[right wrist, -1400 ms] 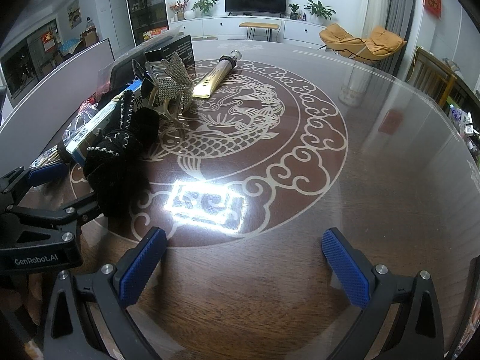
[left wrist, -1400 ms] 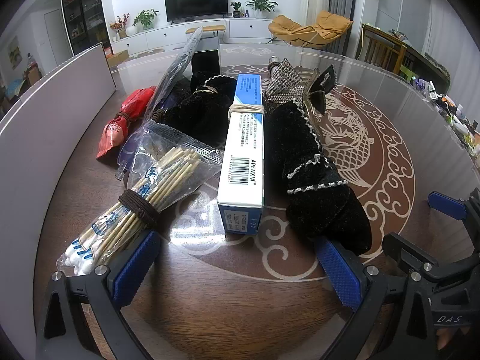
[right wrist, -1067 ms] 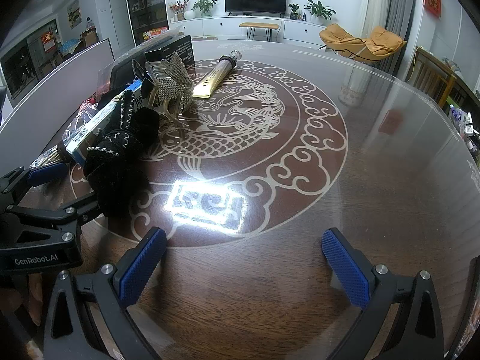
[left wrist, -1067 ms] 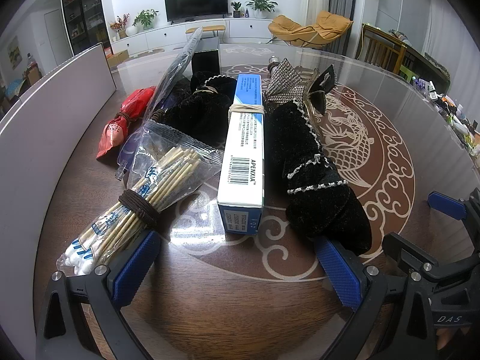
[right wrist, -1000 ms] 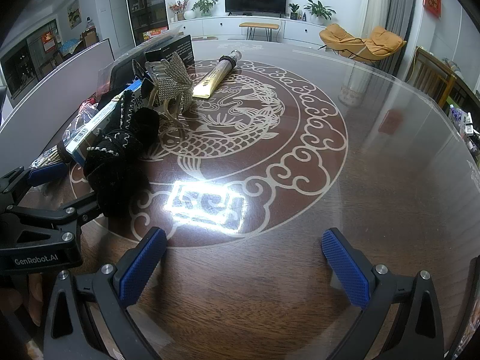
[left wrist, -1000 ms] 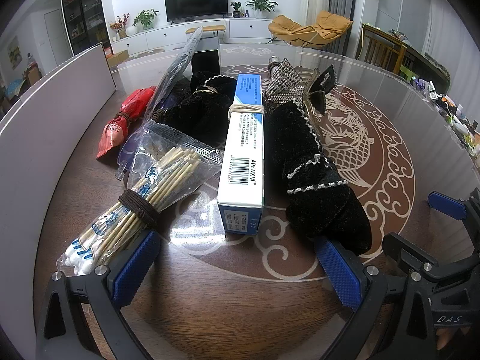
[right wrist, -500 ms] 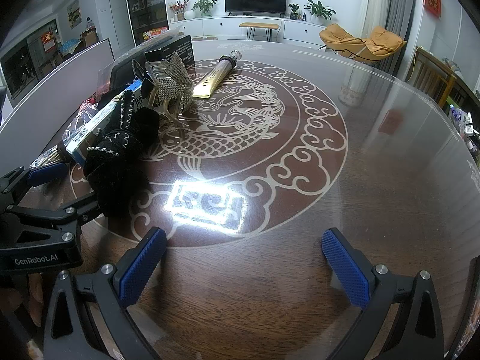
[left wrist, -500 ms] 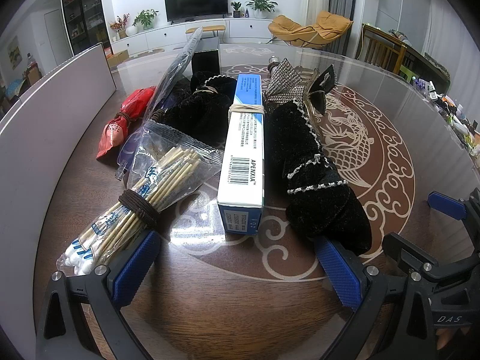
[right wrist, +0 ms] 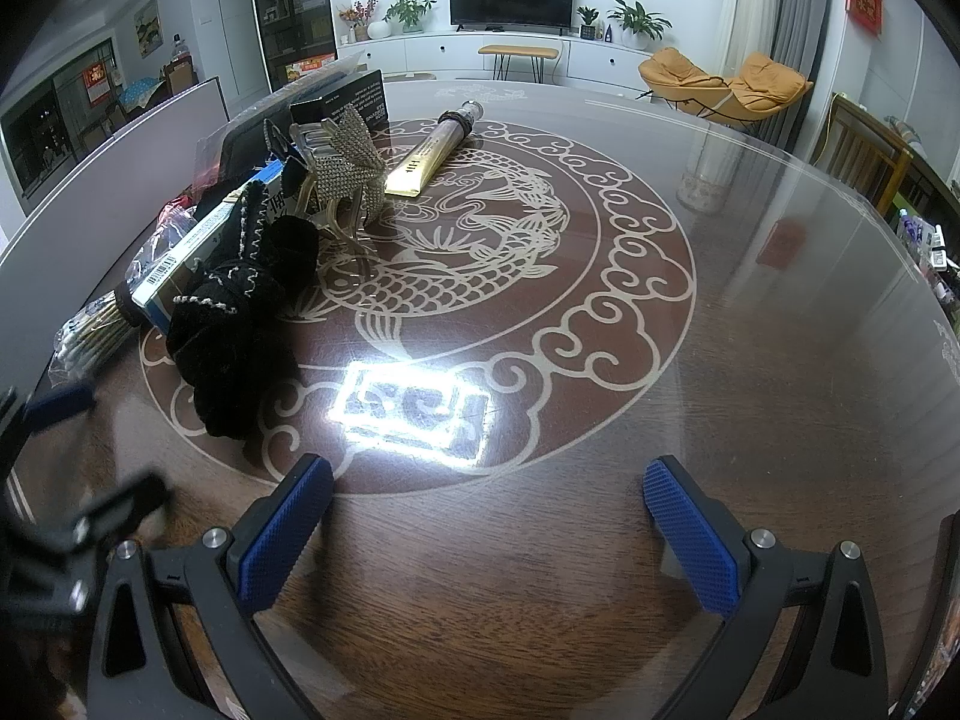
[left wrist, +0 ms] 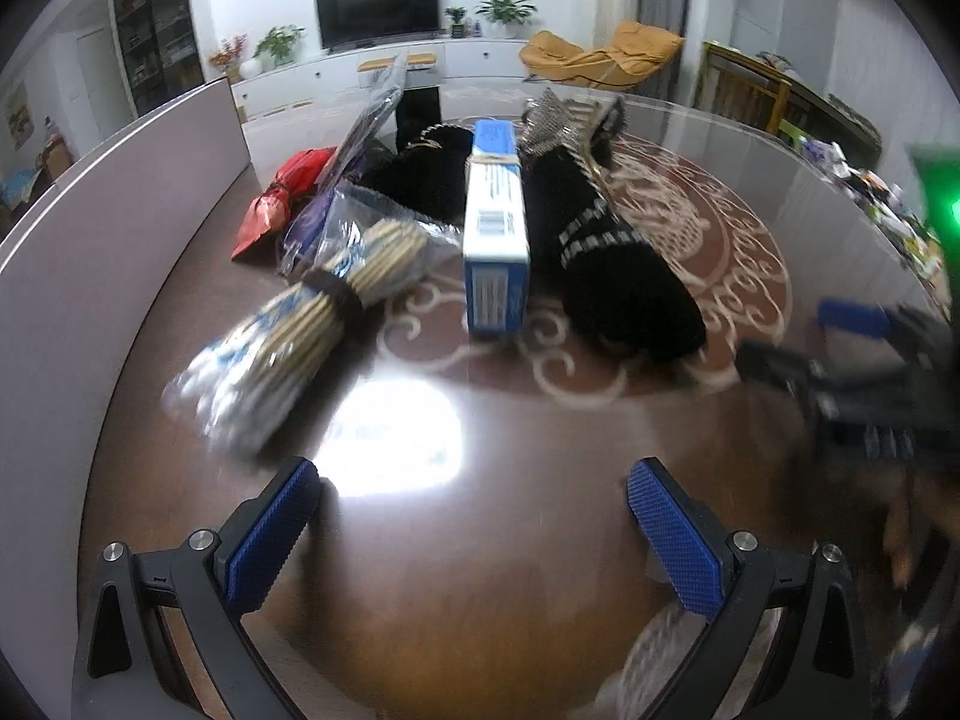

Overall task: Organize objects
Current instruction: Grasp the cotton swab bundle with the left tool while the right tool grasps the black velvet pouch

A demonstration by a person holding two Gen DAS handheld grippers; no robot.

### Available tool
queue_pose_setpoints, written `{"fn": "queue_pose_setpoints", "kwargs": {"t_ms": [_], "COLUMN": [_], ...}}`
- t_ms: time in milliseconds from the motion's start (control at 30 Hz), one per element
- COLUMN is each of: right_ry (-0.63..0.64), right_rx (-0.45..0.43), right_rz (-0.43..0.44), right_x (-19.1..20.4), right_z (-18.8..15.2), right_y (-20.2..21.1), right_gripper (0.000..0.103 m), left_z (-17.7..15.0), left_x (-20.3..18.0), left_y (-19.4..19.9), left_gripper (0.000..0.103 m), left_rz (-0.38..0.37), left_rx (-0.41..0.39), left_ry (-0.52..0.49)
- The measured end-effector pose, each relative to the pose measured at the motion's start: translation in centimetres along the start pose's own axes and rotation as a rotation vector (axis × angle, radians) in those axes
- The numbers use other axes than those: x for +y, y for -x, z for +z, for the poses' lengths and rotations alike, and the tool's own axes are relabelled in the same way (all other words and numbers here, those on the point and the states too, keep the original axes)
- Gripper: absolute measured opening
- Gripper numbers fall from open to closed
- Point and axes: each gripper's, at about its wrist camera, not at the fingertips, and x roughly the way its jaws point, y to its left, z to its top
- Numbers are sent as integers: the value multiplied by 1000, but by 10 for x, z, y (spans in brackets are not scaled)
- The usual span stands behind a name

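Note:
A row of objects lies on the round glass-topped table (left wrist: pixel 480 540): a bagged bundle of sticks (left wrist: pixel 300 324), a blue and white box (left wrist: pixel 495 222), a black velvet pouch (left wrist: pixel 612 264), a second black pouch (left wrist: pixel 429 177) and a red bag (left wrist: pixel 282 198). My left gripper (left wrist: pixel 474 516) is open and empty, well short of them. My right gripper (right wrist: pixel 486 516) is open over bare table. The black pouch (right wrist: pixel 240 324), a rhinestone hair clip (right wrist: pixel 345 162) and a gold tube (right wrist: pixel 429 153) lie to its far left.
A grey panel (left wrist: pixel 102 228) runs along the table's left side. A black box (right wrist: pixel 348 99) stands behind the hair clip. Small clutter (right wrist: pixel 927 246) sits at the table's right edge. A lamp glare (right wrist: pixel 414 408) shines on the glass.
The left gripper has pulled back and up from the objects, with motion blur. The stick bundle and black pouch, beside its fingers before, now lie well ahead. The right gripper has not moved.

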Motion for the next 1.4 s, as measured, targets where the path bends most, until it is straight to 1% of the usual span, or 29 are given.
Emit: {"fn": "queue_pose_setpoints", "kwargs": {"t_ms": [100,133,233,300,367,433,533,567,600,633,667,700,733,767,800,833,867,967,1000,1033,1067,1100,1133,1200,1267,1300,1333,1367,1400], "right_ry": [0,0,0,0,-1,-1,-1,-1,-1,-1,-1,-1,-1,-1,-1,-1,-2,-2,-2,-2,-2,-2,-2,0,9,-1,-25,-24,-4], "right_rx": [0,0,0,0,0,0,0,0,0,0,0,0,0,0,0,0,0,0,0,0,1,1,1,4,54,83,77,54,27], "right_rz": [0,0,0,0,0,0,0,0,0,0,0,0,0,0,0,0,0,0,0,0,0,0,0,0,16,50,143,192,232], "right_x": [0,0,0,0,0,0,0,0,0,0,0,0,0,0,0,0,0,0,0,0,0,0,0,0,-1,0,3,8,16], "right_z": [0,0,0,0,0,0,0,0,0,0,0,0,0,0,0,0,0,0,0,0,0,-1,-1,0,5,9,17,23,31], "right_y": [0,0,0,0,0,0,0,0,0,0,0,0,0,0,0,0,0,0,0,0,0,0,0,0,0,0,7,14,20], "right_gripper": [103,103,103,103,103,103,103,103,103,103,103,103,103,103,103,103,103,103,103,103,103,103,103,103,103,102,102,102,102], "left_z": [-3,-1,6,25,42,58,72,70,67,65,63,61,58,52,48,35,22,-13,-20,-25,-28,-28,-29,-20,-15,-16,-17,-19,-21], "left_x": [0,4,22,42,57,68,73,73,70,68,64,62,62,63,64,63,61,54,53,52,50,49,48,45,43,43,43,43,44], "left_y": [4,4,24,36,34,22,-8,-19,-27,-33,-32,-32,-28,-24,-23,-13,-4,16,20,24,24,23,23,22,22,26,29,33,35], "left_gripper": [103,103,103,103,103,103,103,98,81,67,61,42,32,31,31,31,31,33,40,59,70,86,89,90,83,66,47,37,29], "left_rz": [-22,-19,-32,-39,-55,-56,-96,-115,-129,-121,-79,-66,-68,-96,-100,-121,-121,-86,-88,-95,-86,-80,-76,-41,-50,-51,-50,-49,-50], "left_rx": [4,21,-71,-107,-99,-65,13,42,53,57,26,28,15,16,23,9,2,-13,-16,-15,-2,9,15,40,32,16,-1,-11,-16], "left_ry": [-29,-29,17,41,50,37,2,-14,-30,-48,-81,-93,-72,-30,-5,38,64,101,104,104,95,90,79,29,4,-1,-4,-1,10]}}
